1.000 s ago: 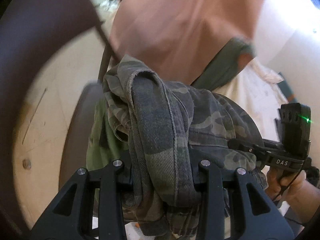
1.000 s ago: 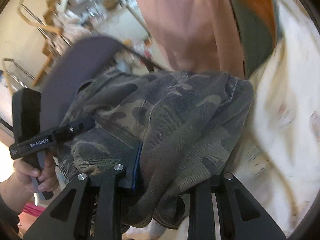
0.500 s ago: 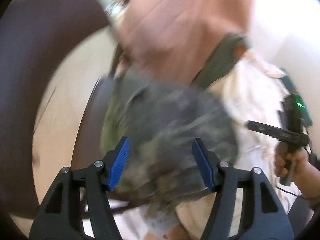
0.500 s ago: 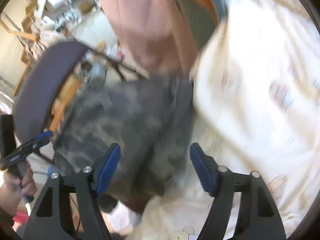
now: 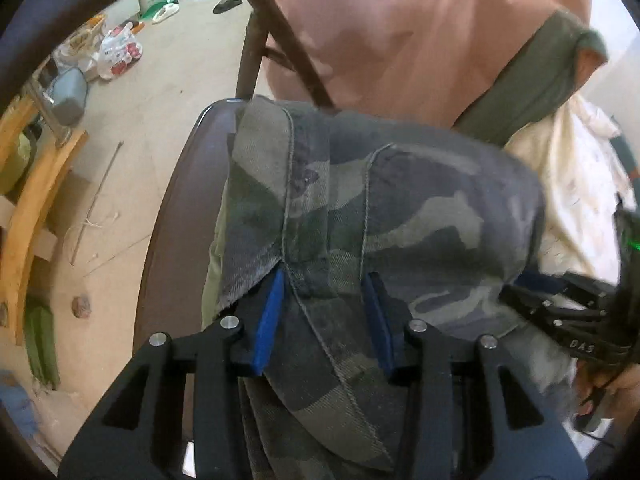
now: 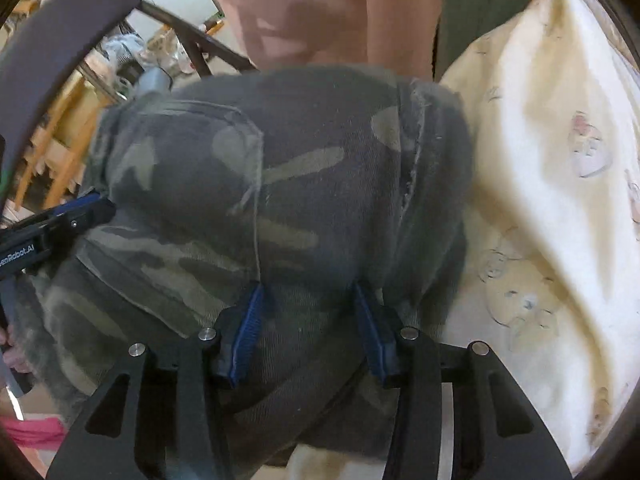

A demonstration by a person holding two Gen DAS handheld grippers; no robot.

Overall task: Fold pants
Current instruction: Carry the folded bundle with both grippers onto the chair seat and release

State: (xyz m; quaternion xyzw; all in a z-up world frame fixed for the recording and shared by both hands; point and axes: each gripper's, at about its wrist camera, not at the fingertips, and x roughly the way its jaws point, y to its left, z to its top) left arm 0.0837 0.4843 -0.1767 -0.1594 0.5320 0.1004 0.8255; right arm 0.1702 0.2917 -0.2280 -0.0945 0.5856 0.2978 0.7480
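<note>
Folded camouflage pants (image 5: 400,216) lie bunched on a dark chair seat (image 5: 176,216); they fill the right wrist view (image 6: 280,184) too. My left gripper (image 5: 324,292) is shut on a thick fold of the pants, its blue pads pressing the cloth from both sides. My right gripper (image 6: 308,304) is shut on another fold of the same pants. Each gripper shows at the edge of the other's view: the right one (image 5: 560,312) and the left one (image 6: 60,220).
A pink cloth (image 5: 400,20) and a green garment (image 5: 532,80) hang behind the pants. A cream printed sheet (image 6: 540,200) lies to the right. The chair's dark backrest (image 6: 52,48) curves at left. Floor clutter and wooden furniture (image 5: 36,192) stand at far left.
Half a second ago both grippers were open over the pants. Now both have closed again on folds of the cloth.
</note>
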